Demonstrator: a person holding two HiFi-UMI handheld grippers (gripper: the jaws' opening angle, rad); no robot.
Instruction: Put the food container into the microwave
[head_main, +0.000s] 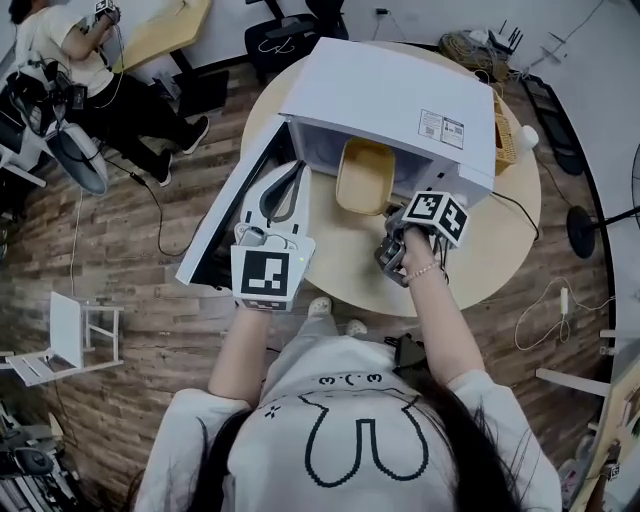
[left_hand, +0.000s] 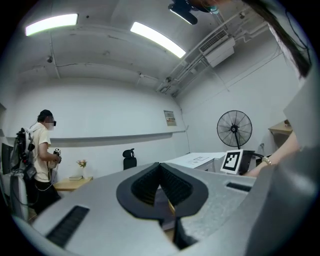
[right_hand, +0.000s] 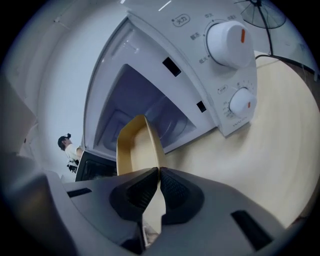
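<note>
1. Yellow container is seen at the mouth of the microwave. Its far end is inside the cavity and its near end is out over the table.
2. Its near wall is clamped between the jaws of the right gripper, which is lined up with the opening.
3. The left gripper is held just beside the open door, apart from the container. Its jaws are brought together, and nothing is made out between them.
4. The step in hand is judged to be the insertion itself, about halfway done.
5. A level push deeper is called for next, until the near wall clears the sill. Only then should the right jaws be parted and drawn straight back.
6. The door is left to be swung shut afterwards, and the left gripper is well placed for that.
</note>
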